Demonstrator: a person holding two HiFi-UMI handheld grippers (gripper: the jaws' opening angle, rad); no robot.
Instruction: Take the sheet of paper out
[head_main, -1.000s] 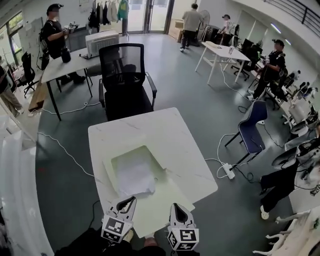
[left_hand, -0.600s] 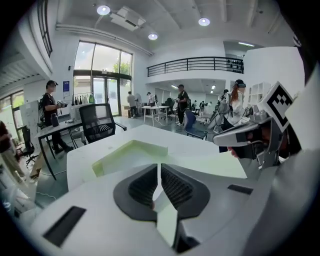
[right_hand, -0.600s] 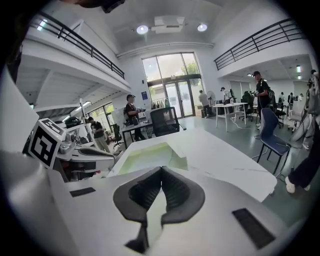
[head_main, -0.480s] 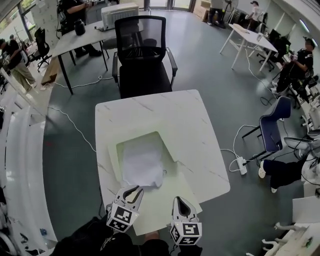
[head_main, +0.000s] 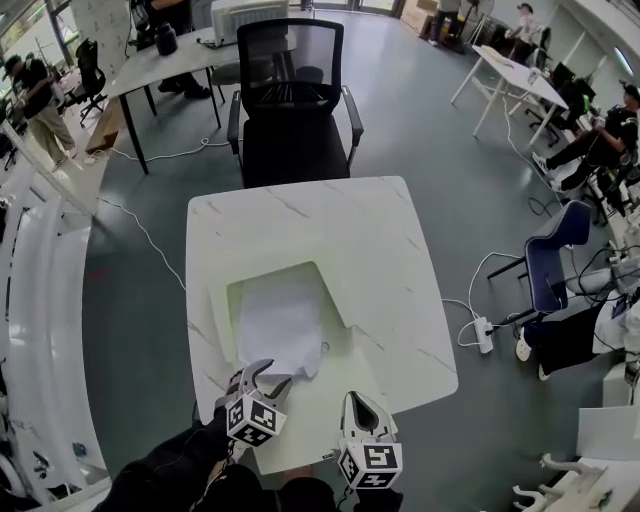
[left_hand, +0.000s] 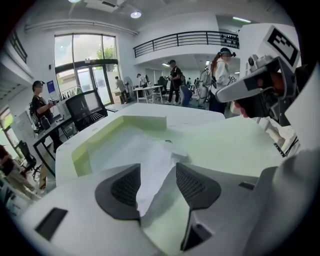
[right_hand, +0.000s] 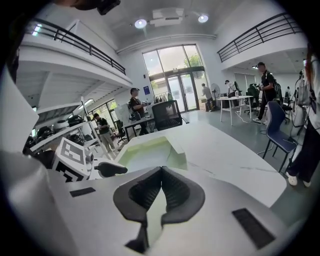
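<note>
Could crumple or tear paper (head_main: 280, 325), lying in folder (head_main: 350, 362) on desk (head_main: 330, 225), by clamping left gripper (left_hand: 157, 169), opening astride its near corner, and tugging with folder unpinned by shut, empty right gripper (right_hand: 161, 172).

**A busy open workshop around one white table**

A white marble-patterned table (head_main: 330, 220) stands on a grey floor (head_main: 420, 130). A black mesh-backed office chair (head_main: 295, 110) is drawn up just beside its far edge. Behind the chair is a long grey table (head_main: 160, 70), with a person (head_main: 40, 95) standing well off to its left. A thin white cable (head_main: 150, 240) trails over the floor left of the marble table. To the right a white power strip (head_main: 484, 335) lies on the floor near a blue chair (head_main: 555, 265). Farther back is a white table (head_main: 515, 75), and a person sits (head_main: 600, 140) beyond it. In the gripper views a balcony railing (left_hand: 185, 39) runs along an upper level, tall glass doors (right_hand: 175, 80) close the hall, and round ceiling lights (right_hand: 141, 23) glow.
</note>
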